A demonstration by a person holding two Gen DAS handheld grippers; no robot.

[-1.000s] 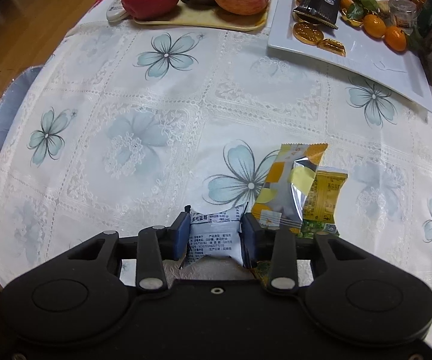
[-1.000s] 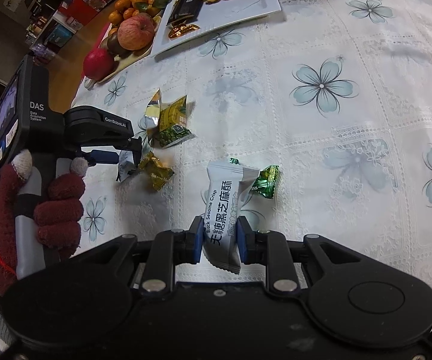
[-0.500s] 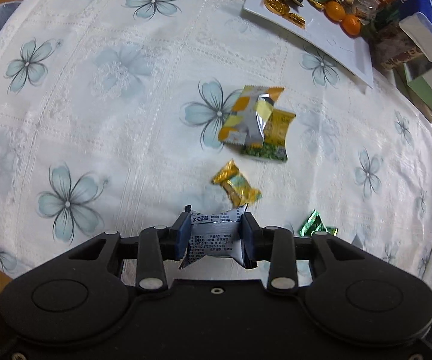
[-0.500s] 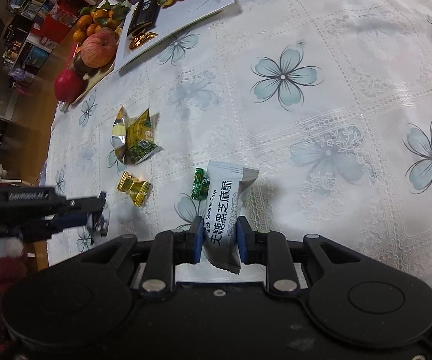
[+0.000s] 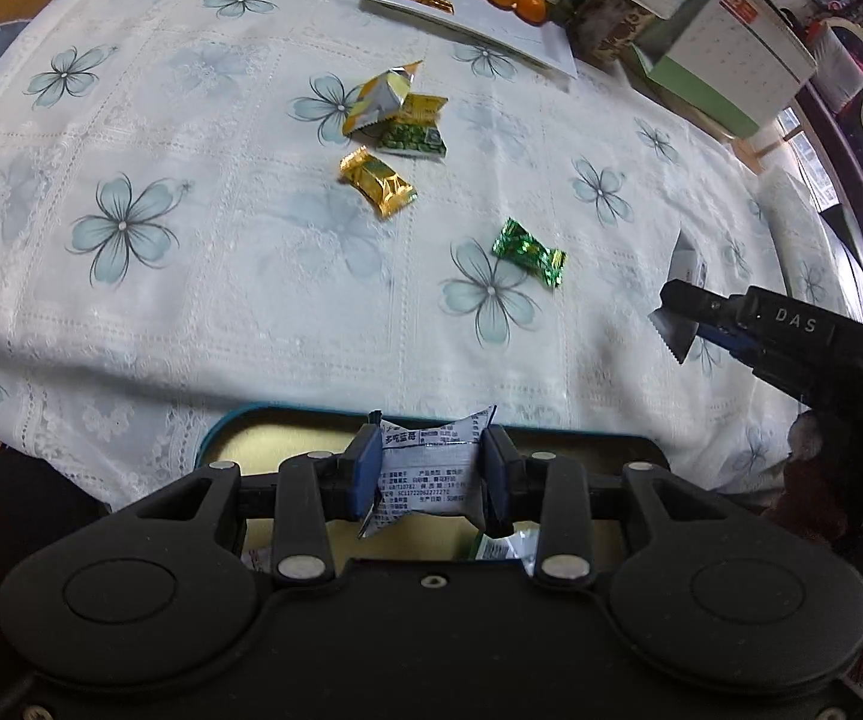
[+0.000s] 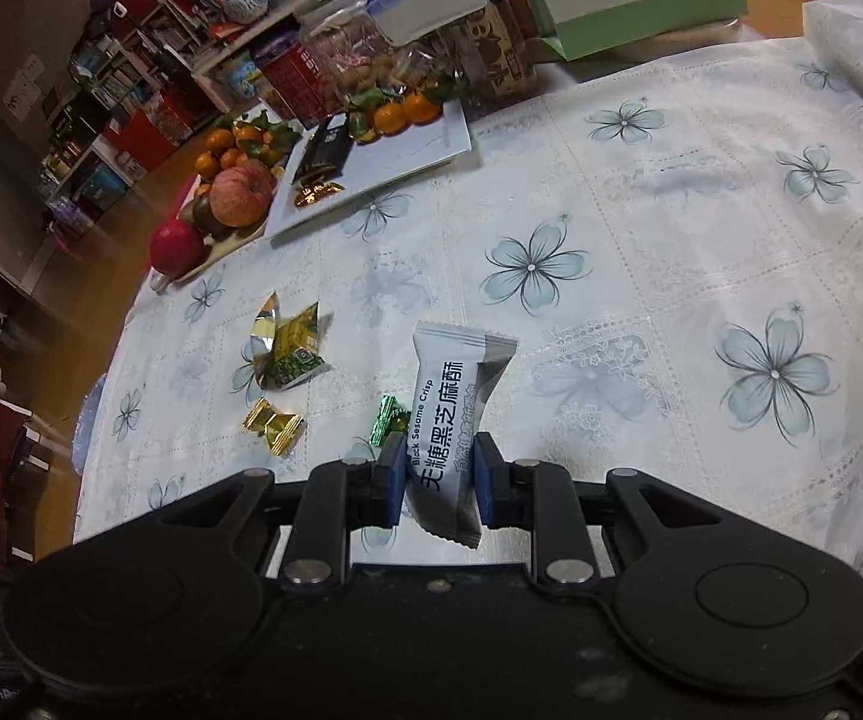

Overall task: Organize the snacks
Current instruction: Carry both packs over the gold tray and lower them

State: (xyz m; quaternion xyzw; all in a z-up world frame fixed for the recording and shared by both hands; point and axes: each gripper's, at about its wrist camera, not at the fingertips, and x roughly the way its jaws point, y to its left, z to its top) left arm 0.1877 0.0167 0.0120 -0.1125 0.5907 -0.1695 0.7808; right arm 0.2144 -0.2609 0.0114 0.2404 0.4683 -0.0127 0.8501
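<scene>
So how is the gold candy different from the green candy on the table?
The gold candy has a shiny yellow-gold wrapper; the green candy has a glittery green one. The gold candy lies close to the pile of two bigger packets, while the green candy lies alone on a blue flower print. The gold candy looks a little bigger. Both are twist-wrapped, lying loose on the tablecloth, touched by neither tool.

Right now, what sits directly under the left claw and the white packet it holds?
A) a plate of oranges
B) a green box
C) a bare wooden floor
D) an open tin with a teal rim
D: in the left wrist view, the left claw grips the white packet above a teal-rimmed tin at the table edge.
</scene>
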